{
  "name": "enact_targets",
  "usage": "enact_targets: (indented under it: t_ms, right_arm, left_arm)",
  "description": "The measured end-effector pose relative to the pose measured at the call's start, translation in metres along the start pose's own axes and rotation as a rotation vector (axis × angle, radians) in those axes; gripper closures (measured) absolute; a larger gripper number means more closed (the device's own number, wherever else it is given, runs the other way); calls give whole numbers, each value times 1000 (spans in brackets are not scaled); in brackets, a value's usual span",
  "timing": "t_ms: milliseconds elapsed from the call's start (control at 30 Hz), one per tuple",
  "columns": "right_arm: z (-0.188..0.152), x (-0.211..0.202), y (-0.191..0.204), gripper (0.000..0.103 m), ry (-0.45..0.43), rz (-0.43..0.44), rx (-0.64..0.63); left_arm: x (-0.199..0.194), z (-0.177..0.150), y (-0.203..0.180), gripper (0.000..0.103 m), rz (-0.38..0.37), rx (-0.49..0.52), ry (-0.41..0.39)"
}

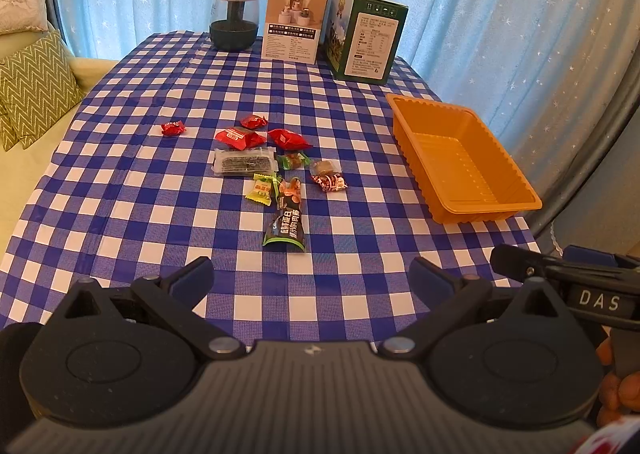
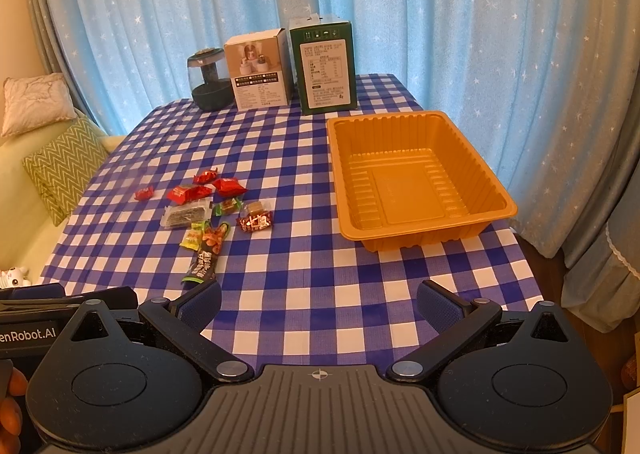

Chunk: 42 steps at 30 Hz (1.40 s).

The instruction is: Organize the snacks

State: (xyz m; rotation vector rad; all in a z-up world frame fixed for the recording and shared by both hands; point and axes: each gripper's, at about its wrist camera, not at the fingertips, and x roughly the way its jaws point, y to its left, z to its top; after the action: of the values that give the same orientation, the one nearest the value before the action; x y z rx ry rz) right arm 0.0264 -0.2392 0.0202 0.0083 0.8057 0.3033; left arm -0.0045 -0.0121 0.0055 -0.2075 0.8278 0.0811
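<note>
Several wrapped snacks lie in a loose cluster mid-table: red packets (image 1: 241,137) (image 2: 189,193), a lone red candy (image 1: 173,128) (image 2: 144,193), a clear-wrapped dark bar (image 1: 244,161) (image 2: 186,214), a yellow candy (image 1: 262,189) (image 2: 191,238), and a long dark pouch (image 1: 287,217) (image 2: 207,256). An empty orange tray (image 1: 404,121) (image 2: 508,209) sits to their right. My left gripper (image 1: 312,280) hovers open near the front edge, short of the pouch. My right gripper (image 2: 319,308) is open too, over bare cloth in front of the tray.
A blue-and-white checked cloth (image 1: 120,189) (image 2: 304,262) covers the table. At the back stand a dark glass jar (image 1: 234,18) (image 2: 211,79), a white box (image 1: 293,22) (image 2: 258,69) and a green box (image 1: 363,33) (image 2: 325,65). Cushions (image 1: 34,85) lie on a sofa at left.
</note>
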Motion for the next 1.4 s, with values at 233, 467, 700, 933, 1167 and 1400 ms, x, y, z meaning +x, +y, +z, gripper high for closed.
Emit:
enact_targets:
  t_ms: [233,467,700,933,1167,1400]
  right_arm:
    - [-1,1,1,0,-6,0,5]
    - [-1,8,8,0,-18,13,14]
    - [0,31,27,1,-26,37,-8]
    - [4,71,53,4,-32,54,-26]
    - [7,122,77,24,-22,73,-34]
    - [10,174,101,40,1,98,-62]
  left_arm:
    - [1,-1,-3,0,3,0,-1]
    - [7,1,14,0,31,-9,-11]
    - [27,14,50,0,74,-16,-15]
    - [60,31,87,0,104,1,-18]
    - [95,47,108,6,75,40,-2]
    - [126,60,121,12,62,52,5]
